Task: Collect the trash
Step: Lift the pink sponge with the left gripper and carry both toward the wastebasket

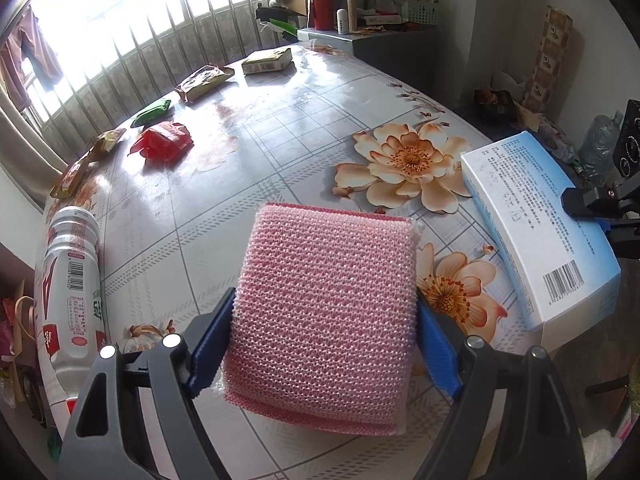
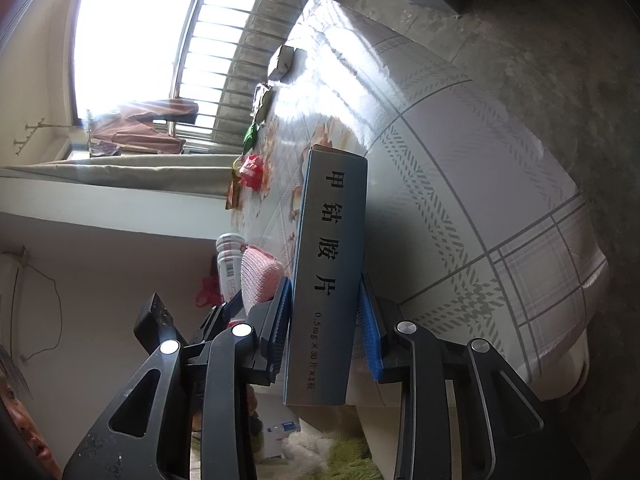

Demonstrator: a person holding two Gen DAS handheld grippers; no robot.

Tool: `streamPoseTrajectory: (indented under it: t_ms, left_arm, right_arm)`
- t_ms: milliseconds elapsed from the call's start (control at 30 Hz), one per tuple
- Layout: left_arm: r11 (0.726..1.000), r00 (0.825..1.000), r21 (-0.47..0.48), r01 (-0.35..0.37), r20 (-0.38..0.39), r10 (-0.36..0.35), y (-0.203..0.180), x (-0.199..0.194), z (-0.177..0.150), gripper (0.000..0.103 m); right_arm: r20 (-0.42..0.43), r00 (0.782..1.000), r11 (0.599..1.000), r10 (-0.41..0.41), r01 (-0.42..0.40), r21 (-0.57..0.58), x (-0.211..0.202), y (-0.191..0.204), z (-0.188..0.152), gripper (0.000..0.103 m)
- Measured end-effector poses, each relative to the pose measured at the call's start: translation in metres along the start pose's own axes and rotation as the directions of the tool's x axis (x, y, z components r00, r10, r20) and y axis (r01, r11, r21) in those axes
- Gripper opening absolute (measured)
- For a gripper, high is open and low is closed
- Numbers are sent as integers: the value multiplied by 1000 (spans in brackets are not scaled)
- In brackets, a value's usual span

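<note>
- Here, a round table [image 1: 280,128] under a glossy flower-printed cloth is filling most of the left wrist view, with a barred window glaring behind it.
- A long blue-and-white box [image 1: 532,224] is lying at the table's right edge; in the right wrist view the right gripper [image 2: 326,334] is pinching that box [image 2: 332,272] across its narrow sides, both blue pads pressing on it.
- A pink mesh sponge [image 1: 324,312] is sitting between the left gripper's [image 1: 324,344] wide-spread blue fingers [image 1: 212,344], which are pressing against its two sides, holding it above the cloth.
- A white plastic bottle [image 1: 74,280] with red print is lying on its side at the table's left edge, just beside the left gripper.
- Snack wrappers are sitting in a loose row along the far left rim: a red wrapper [image 1: 164,142], a green packet [image 1: 154,112], a brownish packet [image 1: 202,82] and a pale block-shaped pack [image 1: 267,60], all well apart from both grippers.
</note>
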State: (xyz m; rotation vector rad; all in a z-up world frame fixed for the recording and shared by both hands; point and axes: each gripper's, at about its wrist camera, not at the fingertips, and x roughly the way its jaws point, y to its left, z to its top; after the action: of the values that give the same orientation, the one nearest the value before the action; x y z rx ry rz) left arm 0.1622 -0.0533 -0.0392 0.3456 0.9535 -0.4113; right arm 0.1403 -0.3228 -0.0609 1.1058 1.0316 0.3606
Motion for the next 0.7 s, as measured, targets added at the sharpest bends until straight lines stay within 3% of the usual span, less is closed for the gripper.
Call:
streamPoseTrajectory:
  t_ms: [233,433,700]
  left_arm:
    - [1000,1000,-17,22,18,-22,2,-7,1,80]
    - [996,995,-29,85,45,-84,1,-18,15,80]
    - [981,979,63,181,86,-186,-46,-35,57,80]
  right_arm:
    - [12,1000,1000,23,-23,1,-2,3,1,30]
    - [42,996,997,76,-77,10,-12,3,1,30]
    - [150,977,988,152,-156,13,-58,-11,-2,29]
